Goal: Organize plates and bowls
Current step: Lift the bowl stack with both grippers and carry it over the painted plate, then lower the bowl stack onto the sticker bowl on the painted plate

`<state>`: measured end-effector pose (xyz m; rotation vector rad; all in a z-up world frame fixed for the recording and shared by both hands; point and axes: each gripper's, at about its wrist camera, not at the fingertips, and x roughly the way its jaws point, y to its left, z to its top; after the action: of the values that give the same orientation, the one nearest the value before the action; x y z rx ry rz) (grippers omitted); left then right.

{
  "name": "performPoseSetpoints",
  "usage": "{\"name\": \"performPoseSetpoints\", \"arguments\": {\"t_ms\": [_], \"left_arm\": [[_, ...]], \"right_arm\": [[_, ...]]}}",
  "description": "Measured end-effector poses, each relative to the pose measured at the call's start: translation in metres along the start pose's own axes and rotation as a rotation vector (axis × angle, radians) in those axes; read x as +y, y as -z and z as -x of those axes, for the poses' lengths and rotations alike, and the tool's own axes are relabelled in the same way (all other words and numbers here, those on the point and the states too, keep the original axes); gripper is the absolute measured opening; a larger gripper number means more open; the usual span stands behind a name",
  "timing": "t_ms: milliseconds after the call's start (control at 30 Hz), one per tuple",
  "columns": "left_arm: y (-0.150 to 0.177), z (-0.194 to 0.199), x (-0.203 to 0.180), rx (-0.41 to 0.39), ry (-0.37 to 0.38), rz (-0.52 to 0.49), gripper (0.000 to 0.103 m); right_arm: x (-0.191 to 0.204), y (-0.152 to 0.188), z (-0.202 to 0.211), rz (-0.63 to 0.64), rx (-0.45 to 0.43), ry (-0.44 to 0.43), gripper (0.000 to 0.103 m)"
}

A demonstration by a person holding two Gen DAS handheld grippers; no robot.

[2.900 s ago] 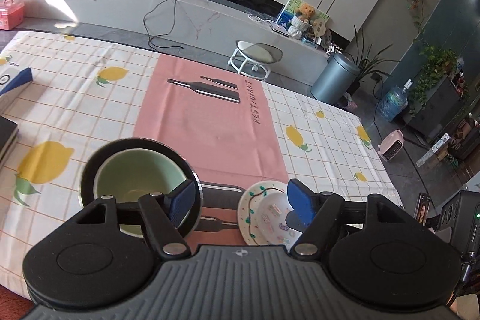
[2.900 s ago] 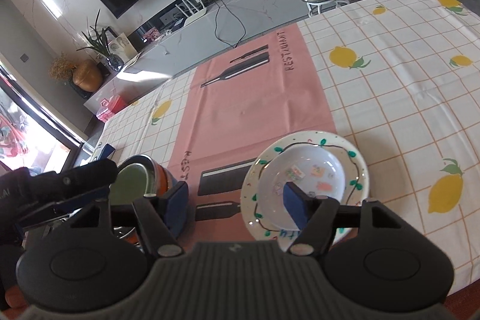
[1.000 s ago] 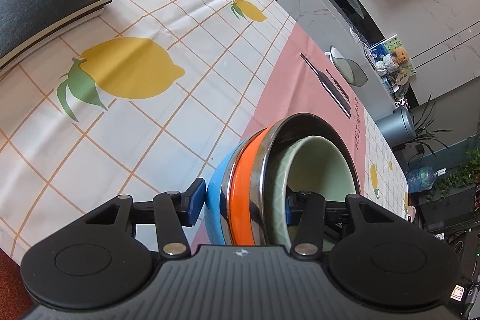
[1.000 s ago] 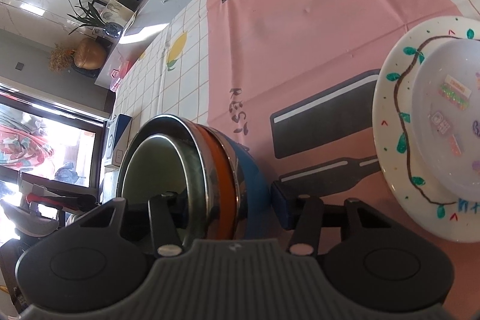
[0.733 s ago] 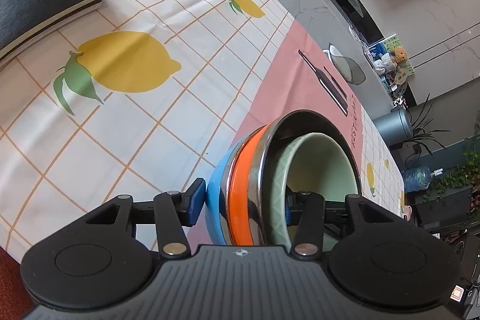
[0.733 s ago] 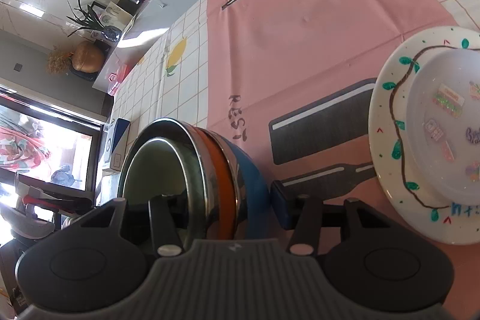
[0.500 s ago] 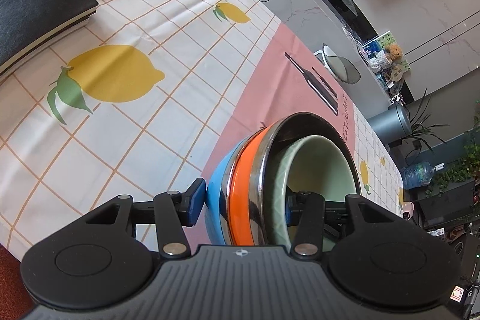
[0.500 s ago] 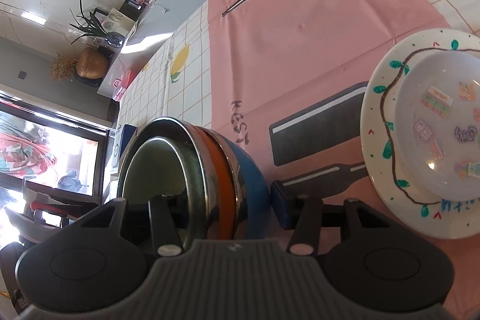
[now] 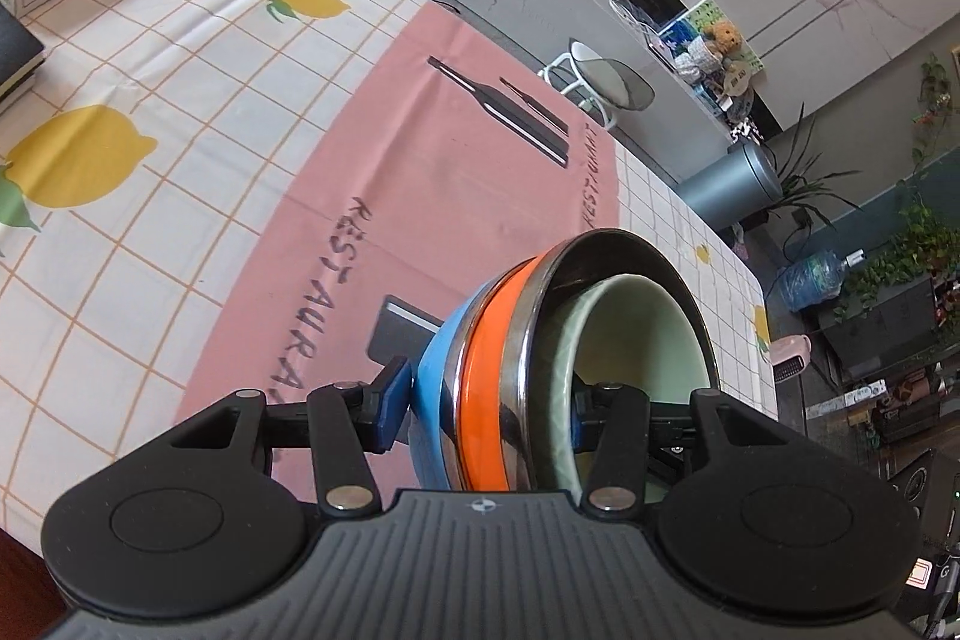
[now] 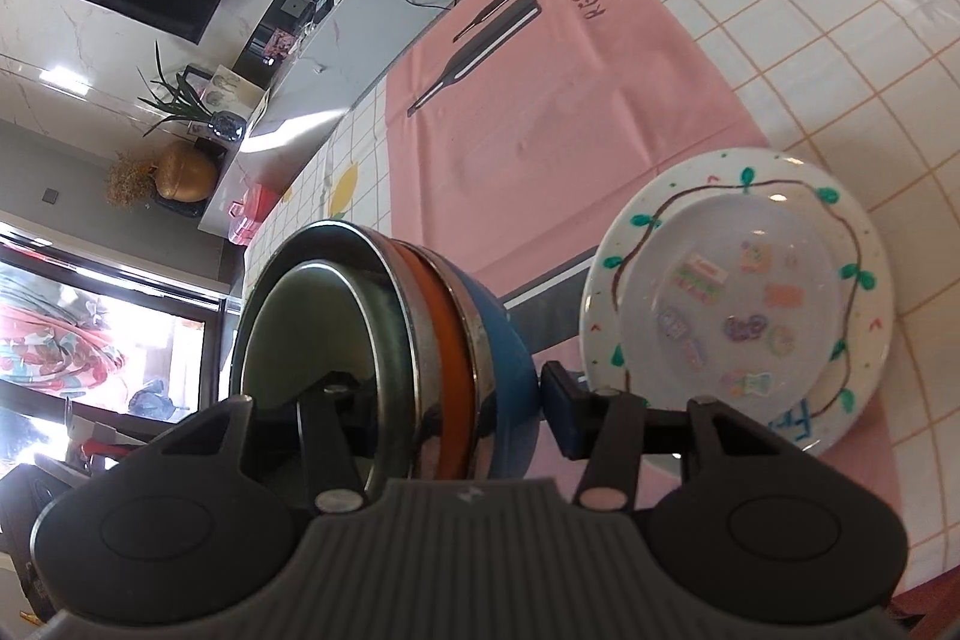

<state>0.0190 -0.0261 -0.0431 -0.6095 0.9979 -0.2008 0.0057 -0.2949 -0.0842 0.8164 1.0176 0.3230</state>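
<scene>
Nested bowls point(image 9: 516, 358) pinched at opposite rims by left hand-held gripper point(image 9: 486, 409) and right hand-held gripper point(image 10: 444, 400), plates point(image 10: 738, 304) beside.

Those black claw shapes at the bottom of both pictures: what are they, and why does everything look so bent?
No robot here: a person holds a two-finger gripper in each hand, and a wide-angle camera on each looks along its fingers, which bends the room. One picture comes from the left gripper, the other from the right gripper. Both are clamped on opposite sides of the same stack of bowls: a pale green bowl nested inside steel-rimmed orange and blue ones. Each has one finger inside and one outside, and the stack appears to be lifted off the table. Below lies a lemon-print tablecloth with a pink placemat. On it sits a hand-painted plate carrying a smaller stickered dish.
</scene>
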Motion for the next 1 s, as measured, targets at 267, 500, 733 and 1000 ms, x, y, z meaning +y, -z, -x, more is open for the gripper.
{"name": "performPoseSetpoints", "arguments": {"t_ms": [267, 500, 733, 1000], "left_arm": [[0.002, -0.029, -0.057, 0.069, 0.05, -0.057, 0.055], [0.014, -0.058, -0.07, 0.135, 0.06, -0.056, 0.054], [0.02, -0.073, -0.061, 0.159, 0.03, -0.045, 0.054], [0.021, -0.078, -0.054, 0.166, 0.029, -0.034, 0.054]], "right_arm": [[-0.03, -0.029, 0.05, -0.033, -0.046, 0.035, 0.05], [-0.055, -0.045, 0.067, -0.056, -0.064, 0.087, 0.05], [-0.075, -0.042, 0.054, -0.084, -0.035, 0.094, 0.05], [-0.078, -0.043, 0.043, -0.077, -0.021, 0.102, 0.05]]}}
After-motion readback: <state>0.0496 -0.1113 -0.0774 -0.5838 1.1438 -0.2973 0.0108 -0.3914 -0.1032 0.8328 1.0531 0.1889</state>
